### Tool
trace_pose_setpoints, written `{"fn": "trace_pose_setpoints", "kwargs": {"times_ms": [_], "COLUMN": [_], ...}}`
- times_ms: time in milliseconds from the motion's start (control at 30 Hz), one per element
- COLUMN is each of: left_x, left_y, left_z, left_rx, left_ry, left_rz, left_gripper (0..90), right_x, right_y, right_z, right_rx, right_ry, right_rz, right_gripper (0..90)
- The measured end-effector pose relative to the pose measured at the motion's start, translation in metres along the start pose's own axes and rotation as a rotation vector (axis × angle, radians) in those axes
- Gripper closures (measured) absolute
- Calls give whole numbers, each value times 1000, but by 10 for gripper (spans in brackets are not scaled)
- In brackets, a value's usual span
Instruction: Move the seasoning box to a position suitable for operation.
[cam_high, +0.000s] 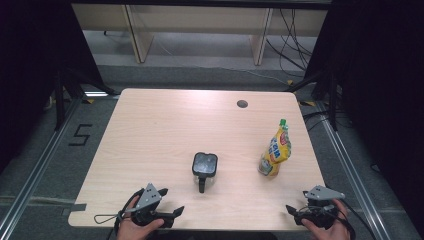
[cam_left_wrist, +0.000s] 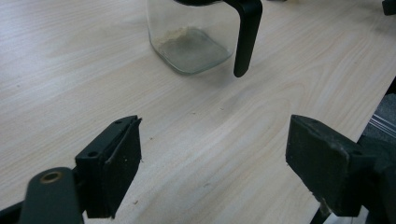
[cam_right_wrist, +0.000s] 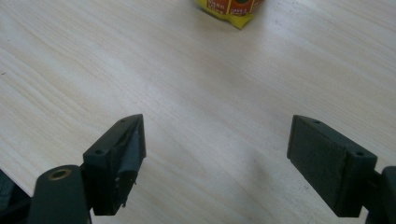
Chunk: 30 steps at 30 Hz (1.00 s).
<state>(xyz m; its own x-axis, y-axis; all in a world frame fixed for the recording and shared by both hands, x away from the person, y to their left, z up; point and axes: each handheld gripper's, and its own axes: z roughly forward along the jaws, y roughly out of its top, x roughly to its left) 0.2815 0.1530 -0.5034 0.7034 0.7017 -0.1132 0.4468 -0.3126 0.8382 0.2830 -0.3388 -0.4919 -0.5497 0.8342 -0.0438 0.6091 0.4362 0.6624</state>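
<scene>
Item 1: glass jar (cam_high: 204, 170), square-sided, clear, with a black lid and a black handle pointing toward the lower edge of the high view. It stands upright at the lower centre of the surface (cam_high: 165, 130). In the left gripper view the jar (cam_left_wrist: 189, 42) sits at the top centre; a thin pale residue or haze shows at its base, and whether that is contents or a reflection cannot be told. Its top is cut off by the frame edge.

Item 2: yellow pouch (cam_high: 276, 150) with a green cap, red and blue print, standing upright at the right of the surface, well apart from the jar. Print illegible. In the right gripper view just its bottom edge (cam_right_wrist: 231, 8) appears at the top centre.

Item 3: left gripper (cam_high: 162, 202), lower left, near the front edge of the surface; fingers (cam_left_wrist: 119, 161) spread wide, holding nothing, bare wood between them.

Item 4: right gripper (cam_high: 300, 207), lower right; fingers (cam_right_wrist: 123, 156) likewise released, nothing between them.
</scene>
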Motion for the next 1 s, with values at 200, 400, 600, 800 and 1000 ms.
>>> {"fn": "trace_pose_setpoints", "kwargs": {"times_ms": [200,400,600,800,1000], "left_x": [-1,-6,-9,-12,-18], "left_y": [8,13,19,25,32], "left_z": [1,7,14,23,34], "left_rx": [-17,-31,-38,-31,-38], "left_ry": [-16,-40,-42,-64,-67], "left_rz": [36,16,12,42,63], "left_gripper": [164,170,170,188,273], "right_x": [1,0,-1,-1,-2], "right_y": [-1,0,0,0,0], "right_z": [1,-1,-1,-1,0], "right_rx": [6,2,-24,-17,-22], "right_ry": [-4,-5,-11,4,13], "right_rz": [15,17,2,5,-12], "right_gripper": [211,220,222,226,226]}}
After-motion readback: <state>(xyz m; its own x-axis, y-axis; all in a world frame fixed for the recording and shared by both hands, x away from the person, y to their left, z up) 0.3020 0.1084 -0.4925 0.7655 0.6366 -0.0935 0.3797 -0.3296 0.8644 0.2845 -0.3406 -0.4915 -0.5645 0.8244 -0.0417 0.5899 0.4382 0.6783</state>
